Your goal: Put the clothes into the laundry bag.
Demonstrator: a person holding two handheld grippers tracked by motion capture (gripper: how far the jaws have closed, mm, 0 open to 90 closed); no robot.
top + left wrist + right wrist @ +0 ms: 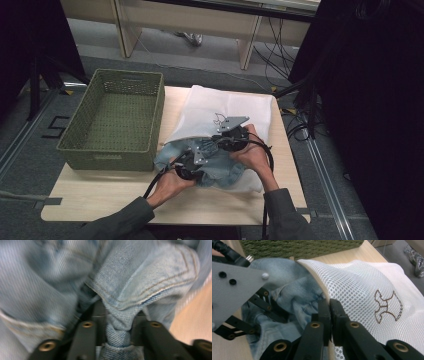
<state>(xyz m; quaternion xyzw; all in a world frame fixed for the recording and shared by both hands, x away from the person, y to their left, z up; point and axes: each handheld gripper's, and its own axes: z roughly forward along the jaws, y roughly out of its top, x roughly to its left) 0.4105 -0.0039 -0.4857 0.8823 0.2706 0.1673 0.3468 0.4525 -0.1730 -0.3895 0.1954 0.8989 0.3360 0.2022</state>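
Note:
A pale blue denim garment (220, 169) lies crumpled at the mouth of a white mesh bag (227, 106) on the wooden table, partly inside it. My left gripper (192, 162) sits at the denim's near left side, and in the left gripper view its jaws (117, 333) pinch a bunched fold of denim (140, 277) between them. My right gripper (226, 137) is just behind it. Its jaws (329, 307) are shut on the rim of the mesh bag (367, 285), holding the opening up over the denim (287, 292). The left gripper's grey plate (234, 287) stands close at the left.
A green woven basket (115, 117) stands on the table's left half, close to the bag; its wall (299, 247) runs along the top of the right gripper view. Bare tabletop (100, 192) lies in front of the basket. Cables and dark stands flank the table.

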